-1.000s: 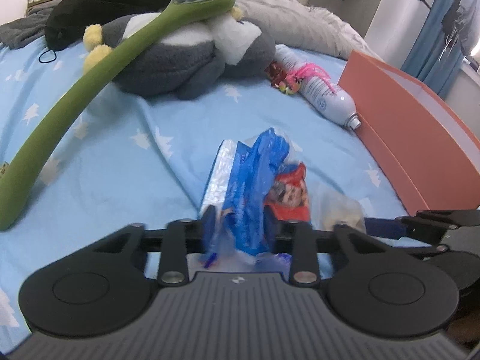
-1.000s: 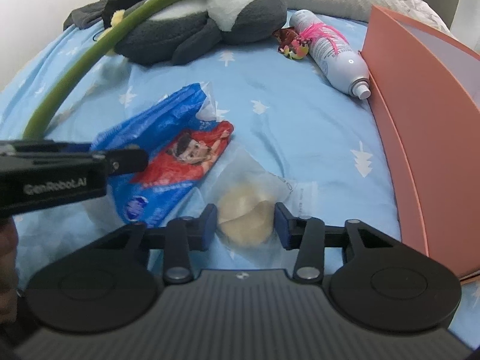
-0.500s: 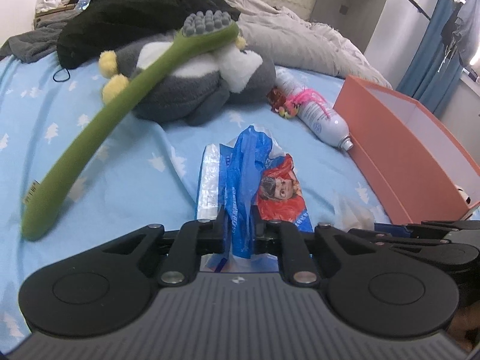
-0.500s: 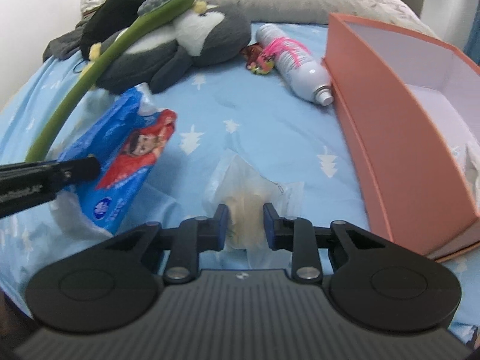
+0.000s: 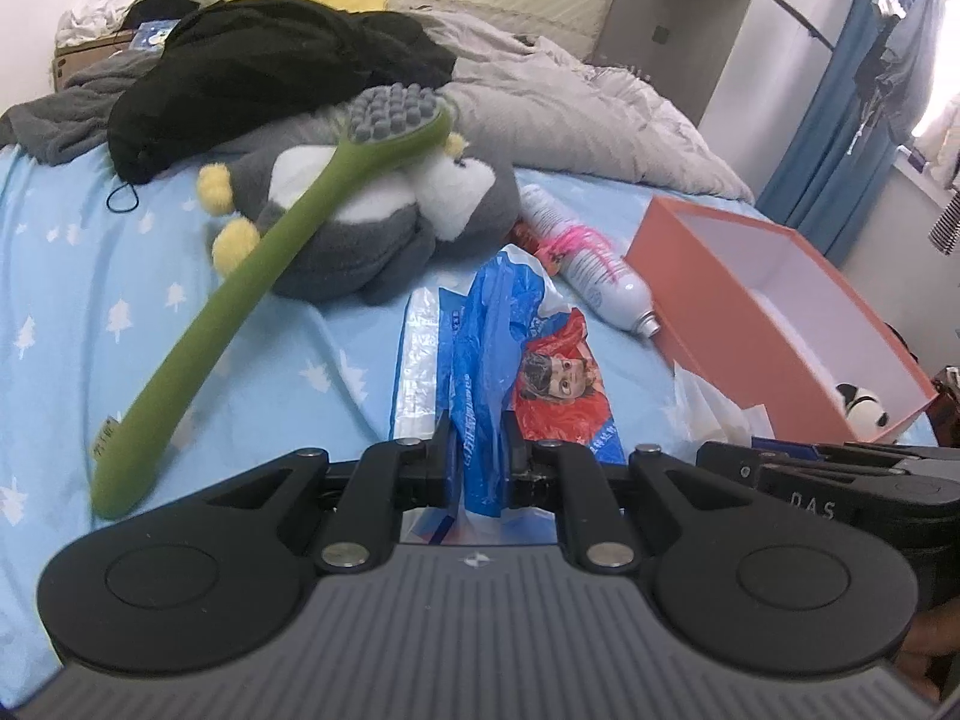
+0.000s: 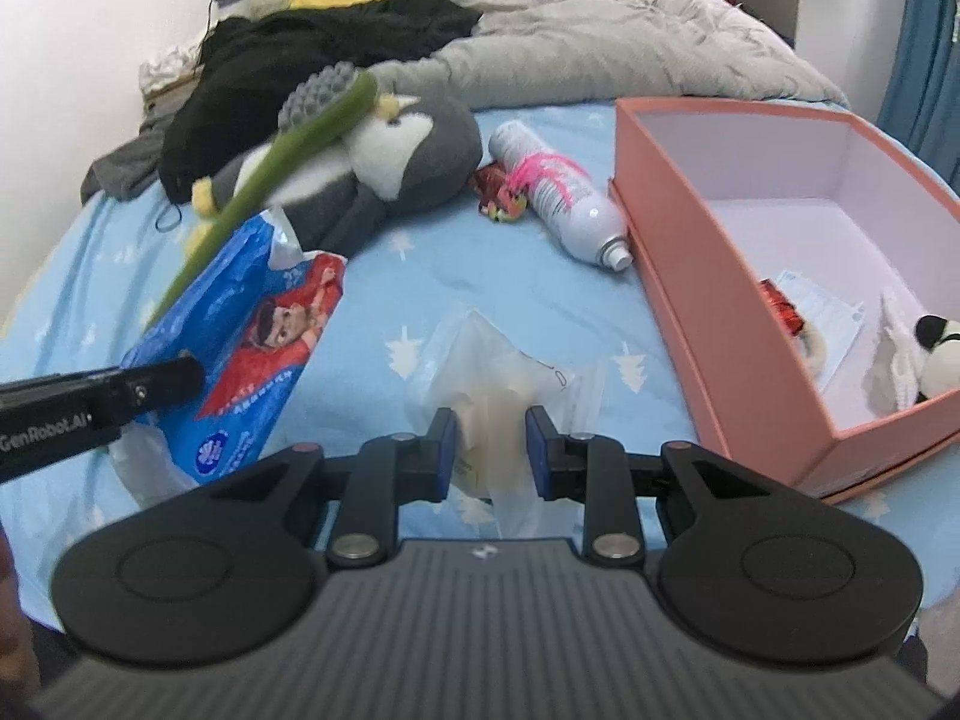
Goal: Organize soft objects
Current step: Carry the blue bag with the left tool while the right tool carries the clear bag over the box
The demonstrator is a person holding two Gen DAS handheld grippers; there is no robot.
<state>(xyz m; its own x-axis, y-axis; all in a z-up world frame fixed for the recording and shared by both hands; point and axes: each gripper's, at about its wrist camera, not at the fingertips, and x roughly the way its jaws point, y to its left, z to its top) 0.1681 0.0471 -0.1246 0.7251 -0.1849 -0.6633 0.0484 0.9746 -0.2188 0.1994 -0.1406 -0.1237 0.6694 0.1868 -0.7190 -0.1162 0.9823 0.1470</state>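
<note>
soft objects lie scattered over a light blue bed sheet (image 5: 90, 276) printed with small white trees. far across the bed sit a crumpled grey duvet (image 5: 570, 120) and a heap of black clothing (image 5: 258, 78). on the right stands an open salmon-pink box (image 6: 678, 276) with a white inside; a small black-and-white plush toy (image 6: 939, 354) and some paper lie in its near end. left of centre rests a grey and white plush penguin (image 5: 372, 228) with yellow feet, and a long green plush toothbrush (image 5: 240, 300) leans across it, its grey bristle head at the far end and its handle reaching to the near left. between the penguin and the box lies a white spray can (image 6: 564, 198) with pink lettering, on its side, with a small red and green trinket (image 6: 501, 198) just left of it. the blue and red plastic packet (image 5: 510, 360) hangs crumpled at the near centre, pinched between the narrowed fingers of the left gripper (image 5: 478, 450). just right of it, a clear plastic bag with a beige soft item (image 6: 498, 384) is caught between the fingers of the right gripper (image 6: 491, 450), whose blue pads press against its sides. both sets of jaws have just been closing on these bags.
</note>
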